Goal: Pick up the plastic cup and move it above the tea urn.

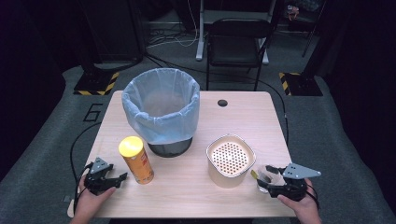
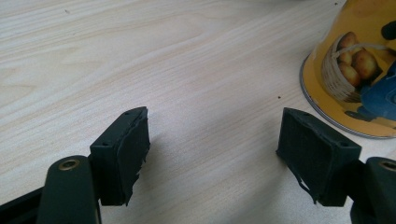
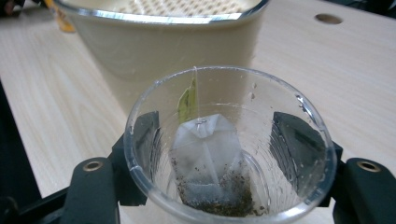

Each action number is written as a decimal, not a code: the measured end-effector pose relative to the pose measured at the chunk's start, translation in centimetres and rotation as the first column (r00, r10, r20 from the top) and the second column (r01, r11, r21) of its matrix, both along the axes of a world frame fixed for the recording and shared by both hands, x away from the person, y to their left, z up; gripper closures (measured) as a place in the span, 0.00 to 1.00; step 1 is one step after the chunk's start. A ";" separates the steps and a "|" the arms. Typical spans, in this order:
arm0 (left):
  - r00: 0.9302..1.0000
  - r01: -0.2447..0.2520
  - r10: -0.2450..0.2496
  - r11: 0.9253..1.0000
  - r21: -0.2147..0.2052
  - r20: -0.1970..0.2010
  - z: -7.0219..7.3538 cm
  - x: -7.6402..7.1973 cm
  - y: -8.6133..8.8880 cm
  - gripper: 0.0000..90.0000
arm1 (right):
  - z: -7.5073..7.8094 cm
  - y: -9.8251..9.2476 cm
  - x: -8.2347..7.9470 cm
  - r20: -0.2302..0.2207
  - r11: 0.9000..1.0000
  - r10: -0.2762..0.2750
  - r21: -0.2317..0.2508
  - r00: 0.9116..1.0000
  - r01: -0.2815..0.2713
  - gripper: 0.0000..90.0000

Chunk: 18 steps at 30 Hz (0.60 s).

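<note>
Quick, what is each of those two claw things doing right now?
Left gripper: open, holding nothing, beside the yellow cylindrical crisp can.
Right gripper: jaws around the clear plastic cup holding a used tea bag.

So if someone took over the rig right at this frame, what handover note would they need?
Right gripper: jaws on either side of the clear plastic cup, apparently gripping it, at the table's near right edge. A used tea bag sits inside the cup.
Left gripper: open, holding nothing, low over the table just left of the yellow chips can.
The cream strainer container stands just beyond the cup; the lined bin stands behind the can.
Done: cup reached.
Left, as a guess: empty the cup, probably into the strainer or the bin; the can is untouched.
</note>
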State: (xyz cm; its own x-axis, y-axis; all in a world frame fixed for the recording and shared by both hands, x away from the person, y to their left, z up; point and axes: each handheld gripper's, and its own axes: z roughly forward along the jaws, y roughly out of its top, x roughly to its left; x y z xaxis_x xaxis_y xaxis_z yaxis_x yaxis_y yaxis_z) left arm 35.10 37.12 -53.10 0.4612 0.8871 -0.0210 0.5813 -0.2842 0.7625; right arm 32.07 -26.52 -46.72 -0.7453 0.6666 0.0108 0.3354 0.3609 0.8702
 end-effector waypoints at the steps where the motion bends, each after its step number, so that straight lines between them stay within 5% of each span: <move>1: 1.000 -0.001 0.001 1.000 -0.002 0.005 0.0 0.0 0.0 0.28 | 0.3 -0.2 0.0 -0.001 1.000 -0.014 0.009 1.000 0.014 0.37; 8: 1.000 0.009 -0.008 1.000 0.010 -0.011 0.1 0.0 0.1 0.28 | 2.9 -0.7 0.6 0.039 0.998 -0.045 0.037 0.998 0.043 0.37; 18: 1.000 0.009 -0.009 1.000 0.011 -0.010 0.1 0.0 0.1 0.28 | 4.7 -0.7 2.0 0.034 0.998 -0.061 0.014 0.998 0.060 0.37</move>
State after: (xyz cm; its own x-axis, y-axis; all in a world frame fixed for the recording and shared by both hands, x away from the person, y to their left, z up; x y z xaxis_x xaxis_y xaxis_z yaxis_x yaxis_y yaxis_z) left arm 35.05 37.21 -52.99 0.4686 0.8833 -0.0159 0.5866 -0.2976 0.7532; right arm 34.10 -27.26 -42.06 -0.7038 0.7103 -0.0053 0.3259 0.3295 0.8861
